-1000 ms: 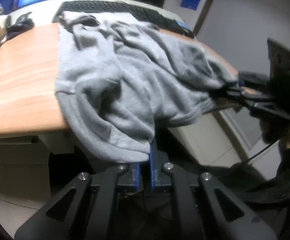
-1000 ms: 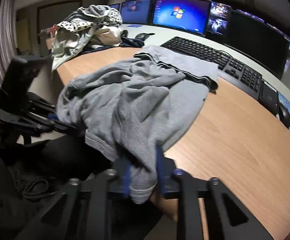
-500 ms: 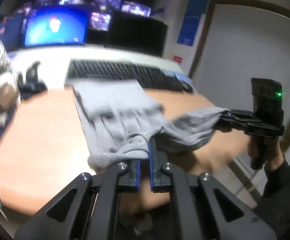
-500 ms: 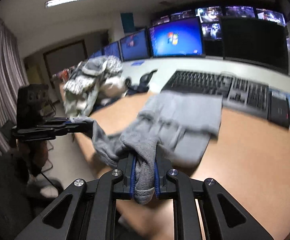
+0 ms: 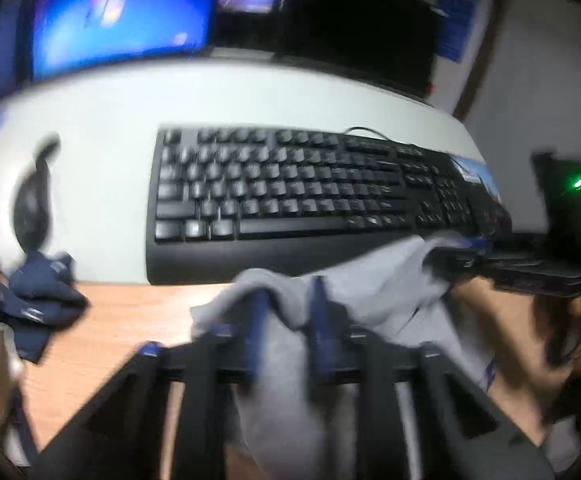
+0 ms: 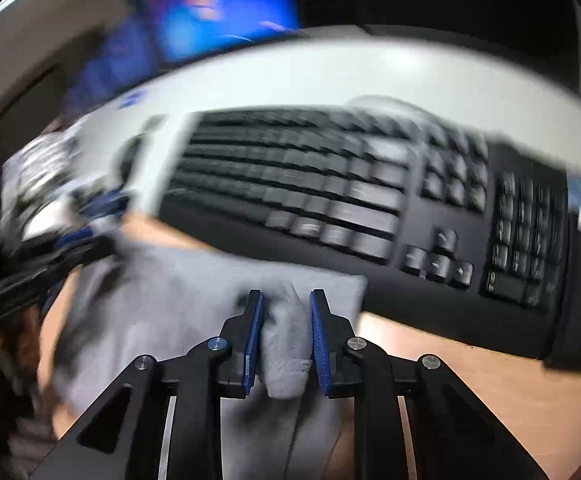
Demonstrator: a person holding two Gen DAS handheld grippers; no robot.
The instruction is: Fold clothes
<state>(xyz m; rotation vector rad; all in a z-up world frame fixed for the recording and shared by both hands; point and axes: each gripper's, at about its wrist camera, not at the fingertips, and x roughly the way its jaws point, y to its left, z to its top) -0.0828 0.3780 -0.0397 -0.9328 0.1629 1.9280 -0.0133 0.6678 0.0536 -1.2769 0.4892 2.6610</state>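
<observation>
A grey garment (image 5: 374,292) lies on the wooden desk (image 5: 130,320) just in front of a black keyboard (image 5: 290,192). My left gripper (image 5: 286,312) is open, its blue-padded jaws apart, with a fold of grey cloth lying between them. My right gripper (image 6: 284,320) is open too, its jaws apart on either side of a grey cloth fold (image 6: 286,356). In the left wrist view the right gripper (image 5: 466,252) shows at the garment's right corner. In the right wrist view the left gripper (image 6: 70,240) shows at the garment's left corner. Both views are blurred.
The black keyboard (image 6: 370,200) lies right behind the garment. A black mouse (image 5: 34,200) and a dark blue cloth (image 5: 38,300) lie to the left. A pile of other clothes (image 6: 38,184) is at far left. Lit monitors (image 5: 122,16) stand at the back.
Both grippers swung forward and down, carrying the garment's near edge over to the keyboard side. Their jaws, shut on the cloth before, now stand apart.
</observation>
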